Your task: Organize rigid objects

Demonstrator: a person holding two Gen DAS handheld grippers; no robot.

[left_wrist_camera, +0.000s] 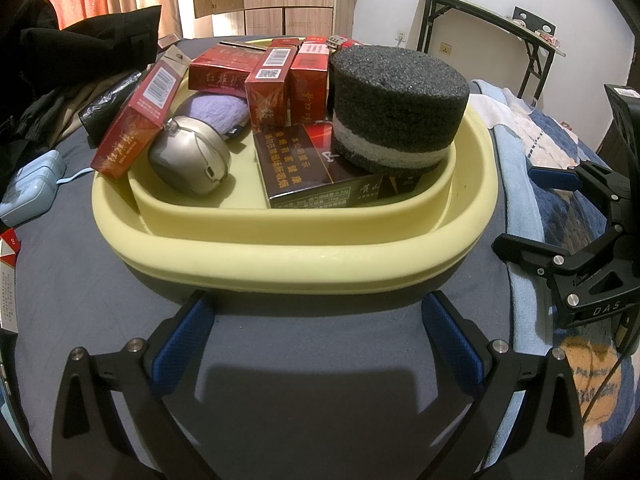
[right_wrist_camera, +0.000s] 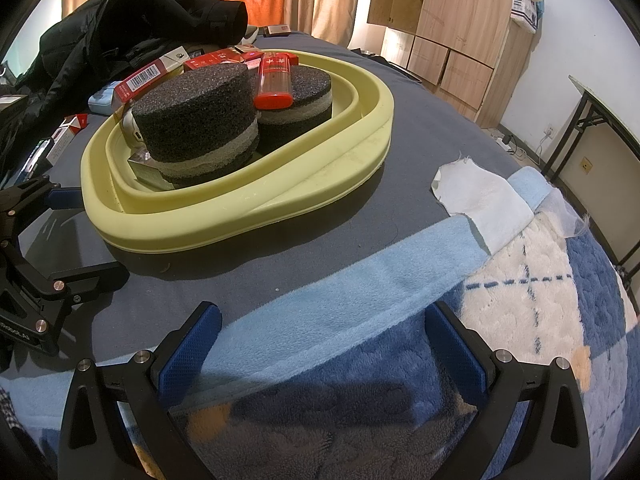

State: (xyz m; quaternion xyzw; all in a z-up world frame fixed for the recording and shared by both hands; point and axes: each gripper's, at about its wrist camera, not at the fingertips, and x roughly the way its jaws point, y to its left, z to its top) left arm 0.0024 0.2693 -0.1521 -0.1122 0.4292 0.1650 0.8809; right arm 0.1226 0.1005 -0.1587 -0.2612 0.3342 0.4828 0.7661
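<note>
**Left wrist view: yellow basin packed, both tools spread and holding nothing**

Left wrist camera faces the yellow basin [left_wrist_camera: 296, 268] on the dark grey bedcover [left_wrist_camera: 80, 300], just beyond the left gripper [left_wrist_camera: 316, 344], whose blue pads [left_wrist_camera: 182, 344] stand wide apart over bare cover. Inside the basin a dark foam cylinder [left_wrist_camera: 396, 100] sits at the right on a flat dark carton [left_wrist_camera: 304, 168]. A silver computer mouse [left_wrist_camera: 190, 160] lies at the near left, with a purple fuzzy item [left_wrist_camera: 216, 106] behind it. Red cartons [left_wrist_camera: 268, 88] stand upright along the far side, and one leans on the left rim [left_wrist_camera: 134, 120].

From the right wrist camera a second foam cylinder [right_wrist_camera: 304, 100] shows behind the first, with a red lighter [right_wrist_camera: 274, 84] (translucent body) propped against it. The right gripper [right_wrist_camera: 320, 352] hovers over the blue fleece blanket [right_wrist_camera: 400, 280], fingers spread, near a white cloth [right_wrist_camera: 480, 196]
</note>
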